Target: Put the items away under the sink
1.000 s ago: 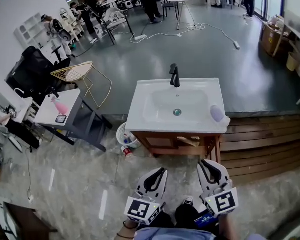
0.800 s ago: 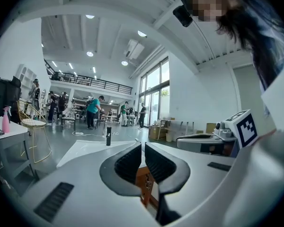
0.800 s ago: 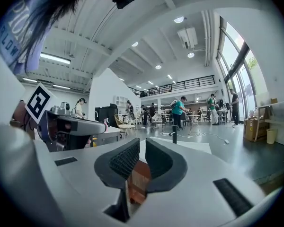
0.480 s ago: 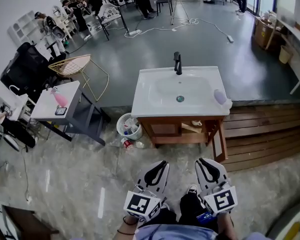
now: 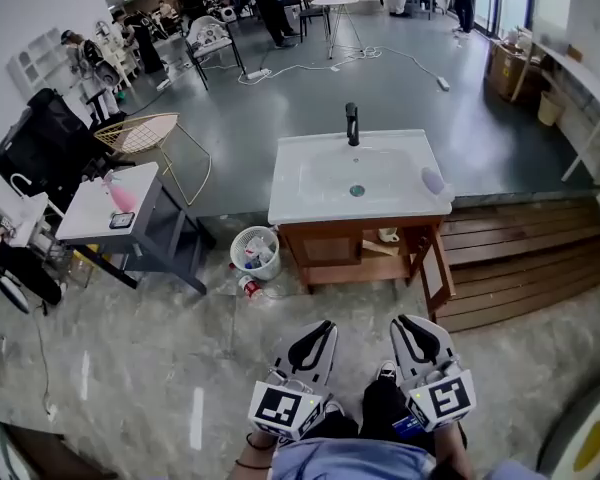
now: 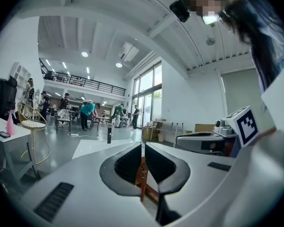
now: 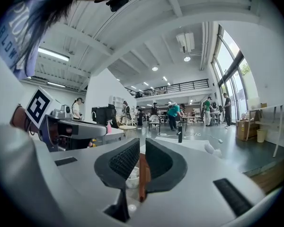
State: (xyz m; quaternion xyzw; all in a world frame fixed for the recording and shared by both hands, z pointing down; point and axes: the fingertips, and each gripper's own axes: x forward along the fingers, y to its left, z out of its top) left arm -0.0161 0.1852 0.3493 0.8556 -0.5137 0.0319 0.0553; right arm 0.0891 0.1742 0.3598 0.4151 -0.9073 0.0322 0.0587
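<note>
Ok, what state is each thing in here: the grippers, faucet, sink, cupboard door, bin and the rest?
Left gripper: fingers together, empty.
Right gripper: fingers together, empty.
Faucet: off, no water running.
Sink basin: empty.
Cupboard door: swung open.
Mug: upright, under the sink.
Bin: upright, partly filled.
Pink spray bottle: standing on the side table.
</note>
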